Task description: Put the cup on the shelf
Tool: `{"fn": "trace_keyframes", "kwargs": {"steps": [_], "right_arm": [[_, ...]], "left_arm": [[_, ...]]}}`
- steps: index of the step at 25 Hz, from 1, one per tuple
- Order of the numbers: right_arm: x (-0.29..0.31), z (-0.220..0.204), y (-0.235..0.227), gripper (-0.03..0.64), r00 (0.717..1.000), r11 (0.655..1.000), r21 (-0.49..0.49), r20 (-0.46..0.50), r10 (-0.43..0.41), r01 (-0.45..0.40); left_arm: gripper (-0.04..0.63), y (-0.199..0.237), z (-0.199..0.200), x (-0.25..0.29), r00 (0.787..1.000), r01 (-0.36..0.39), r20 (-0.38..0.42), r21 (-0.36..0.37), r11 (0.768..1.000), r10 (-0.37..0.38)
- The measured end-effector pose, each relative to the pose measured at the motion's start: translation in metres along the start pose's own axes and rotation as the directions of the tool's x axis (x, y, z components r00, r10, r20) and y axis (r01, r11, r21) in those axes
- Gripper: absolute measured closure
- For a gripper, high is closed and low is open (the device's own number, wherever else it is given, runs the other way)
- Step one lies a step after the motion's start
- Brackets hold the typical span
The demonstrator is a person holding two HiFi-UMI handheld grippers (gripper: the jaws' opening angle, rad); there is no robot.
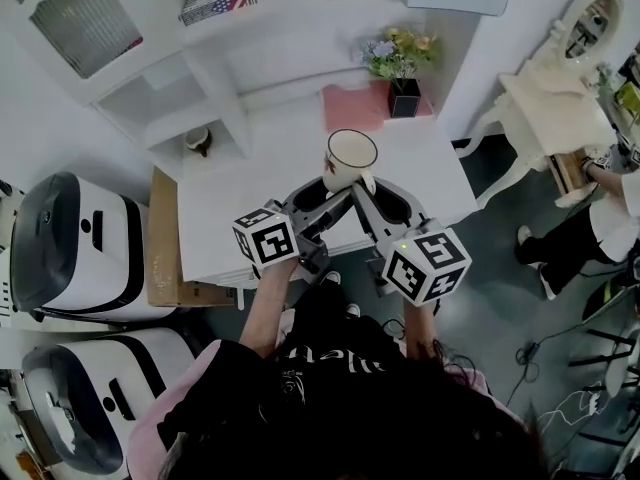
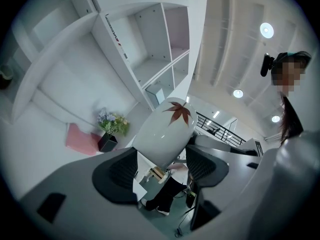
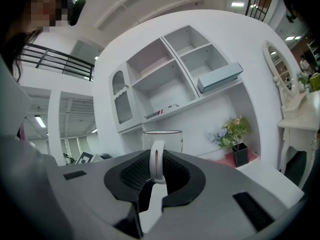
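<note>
Gripping glossy white cup (image 1: 350,156), right gripper (image 3: 156,176) fingers (image 3: 131,176) pinching looped handle (image 3: 156,156), left gripper (image 2: 162,168) fingers (image 2: 117,171) clasping rounded body

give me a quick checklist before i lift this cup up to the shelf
1. Right hand-held gripper on the handle: ok, jaws closed on it.
2. Left hand-held gripper on the cup body: ok, pads sit against both sides near its base.
3. Cup upright: ok, its rim looks level in the right gripper view.
4. Free spot on the shelf: ok, several open compartments stand empty.
5. Flower pot out of the way: ok, it stands apart from the cup, to its right in the head view.
6. Cup empty: cannot tell.
</note>
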State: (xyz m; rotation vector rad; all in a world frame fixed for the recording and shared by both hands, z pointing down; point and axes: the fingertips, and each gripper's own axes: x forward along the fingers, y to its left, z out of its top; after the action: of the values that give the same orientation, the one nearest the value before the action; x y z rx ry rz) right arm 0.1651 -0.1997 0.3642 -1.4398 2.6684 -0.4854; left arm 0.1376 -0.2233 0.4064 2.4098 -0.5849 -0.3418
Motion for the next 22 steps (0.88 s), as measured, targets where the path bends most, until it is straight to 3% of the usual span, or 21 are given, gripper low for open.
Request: {"fn": "trace_keyframes", "kwargs": {"steps": [11, 22], "right_arm": [[0.067, 0.067, -0.025, 0.532, 0.998, 0.993, -0.114, 0.057, 0.017, -0.010], [0.124, 0.170, -0.039, 0.532, 0.983, 0.964, -0.265, 0.178, 0.035, 0.014]], "left_arm": [[0.287, 0.031, 0.084, 0.047, 0.997, 0.066, 0.023, 0.060, 0.996, -0.067], [0.287, 0.033, 0.197, 0.102, 0.981, 0.170, 0.065, 0.180, 0.969, -0.184]]}}
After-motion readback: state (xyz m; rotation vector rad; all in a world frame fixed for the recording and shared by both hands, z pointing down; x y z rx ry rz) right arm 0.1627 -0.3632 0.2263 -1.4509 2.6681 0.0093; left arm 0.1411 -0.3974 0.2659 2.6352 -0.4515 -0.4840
